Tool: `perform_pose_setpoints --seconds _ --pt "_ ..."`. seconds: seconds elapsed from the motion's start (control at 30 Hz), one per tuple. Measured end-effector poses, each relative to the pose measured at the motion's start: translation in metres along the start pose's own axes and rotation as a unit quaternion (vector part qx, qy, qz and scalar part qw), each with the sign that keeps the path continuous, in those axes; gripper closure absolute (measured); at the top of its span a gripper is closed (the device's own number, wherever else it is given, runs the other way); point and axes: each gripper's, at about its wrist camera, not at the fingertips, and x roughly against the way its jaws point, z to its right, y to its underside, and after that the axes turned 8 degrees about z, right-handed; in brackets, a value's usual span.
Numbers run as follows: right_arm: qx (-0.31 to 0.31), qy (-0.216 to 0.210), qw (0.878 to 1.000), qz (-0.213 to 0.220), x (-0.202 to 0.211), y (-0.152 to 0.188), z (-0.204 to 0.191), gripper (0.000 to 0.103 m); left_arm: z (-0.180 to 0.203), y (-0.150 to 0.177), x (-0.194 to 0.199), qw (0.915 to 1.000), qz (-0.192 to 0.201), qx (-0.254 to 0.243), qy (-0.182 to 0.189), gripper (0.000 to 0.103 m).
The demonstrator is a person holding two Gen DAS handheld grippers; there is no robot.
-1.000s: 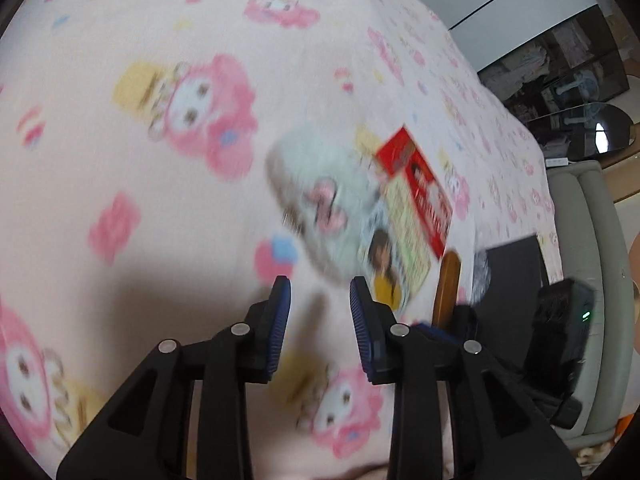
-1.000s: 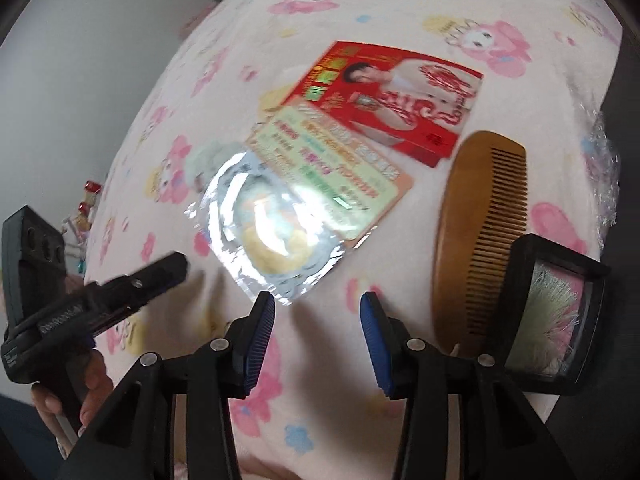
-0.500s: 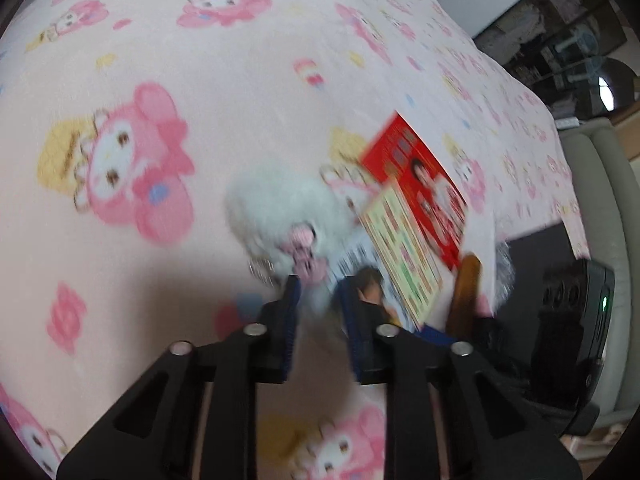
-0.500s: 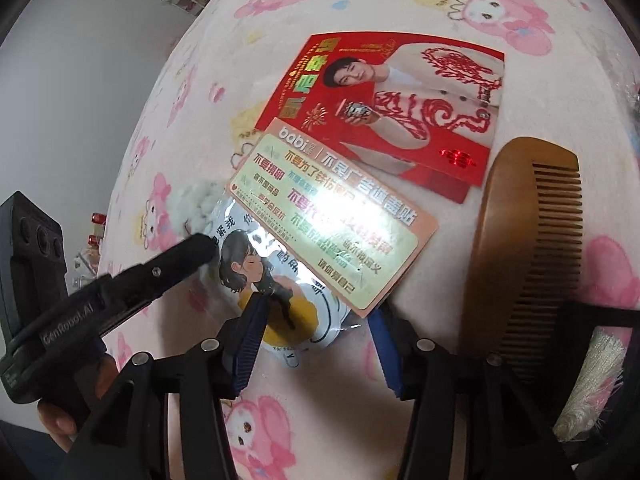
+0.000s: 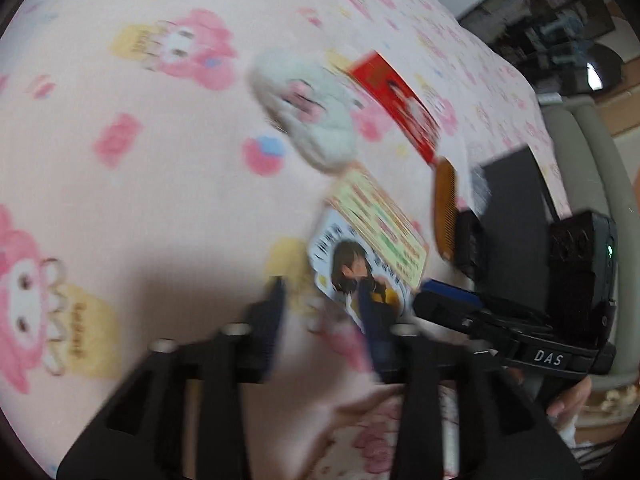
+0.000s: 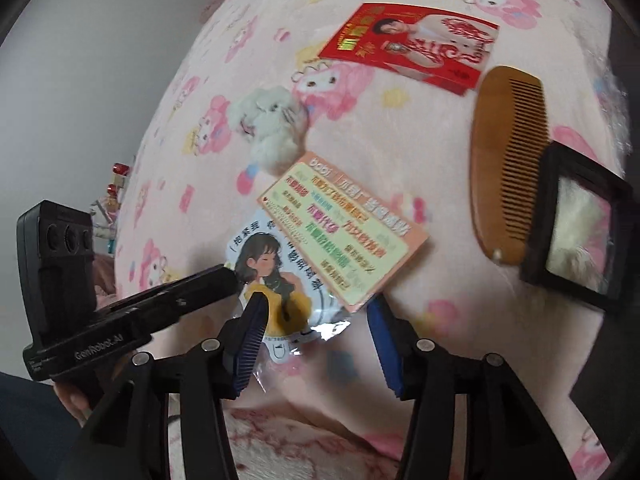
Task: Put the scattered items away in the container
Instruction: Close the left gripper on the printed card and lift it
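Two printed cards overlap on the pink cartoon-print blanket [image 6: 400, 148]: a clear-wrapped card with a drawn girl [image 6: 276, 276] lies partly under a peach card with green and red text [image 6: 344, 236]. Beyond them lie a white fluffy plush [image 6: 272, 128], a red envelope [image 6: 412, 44] and a wooden comb [image 6: 508, 160], whose lower end touches a black square container [image 6: 580, 228] with something pale and furry inside. The right gripper [image 6: 316, 336] points steeply down, its blue jaws apart and straddling the near edge of the girl card, not pressing on it. The left gripper [image 5: 320, 312] comes in from the left, blurred in its own view; its jaws have just been opening and stand apart, the girl card's corner by the right jaw, unpinched.
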Motion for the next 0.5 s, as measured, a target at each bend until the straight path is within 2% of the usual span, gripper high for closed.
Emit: perform_pose_setpoints --seconds 0.1,0.17,0.23,0.3,0.37,0.43,0.5 --pt "0.000 0.029 0.999 0.020 0.007 -0.004 0.007 0.055 -0.008 -0.013 0.007 0.9991 0.038 0.016 0.005 0.058" --pt "-0.014 0.031 0.999 0.034 0.008 -0.009 0.013 0.055 -0.006 -0.022 0.006 0.9983 0.056 0.012 0.010 0.058" --pt "-0.028 0.033 0.998 0.035 0.002 -0.013 0.017 0.055 0.000 -0.031 -0.003 0.9983 0.058 0.000 0.008 0.058" --pt "-0.040 0.038 0.998 0.024 -0.010 -0.016 0.019 0.055 0.006 -0.036 -0.022 0.9992 0.035 -0.008 0.018 0.058" --pt "-0.049 0.035 0.998 0.004 -0.019 -0.016 0.025 0.054 0.007 -0.037 -0.043 0.9999 0.005 -0.012 -0.004 0.059" --pt "-0.057 0.023 0.998 -0.013 -0.025 -0.014 0.028 0.054 0.004 -0.030 -0.059 0.9991 -0.031 -0.003 -0.026 0.070" --pt "-0.055 0.006 0.998 -0.011 -0.021 -0.013 0.027 0.054 -0.002 -0.019 -0.057 0.9978 -0.059 0.030 0.004 0.070"
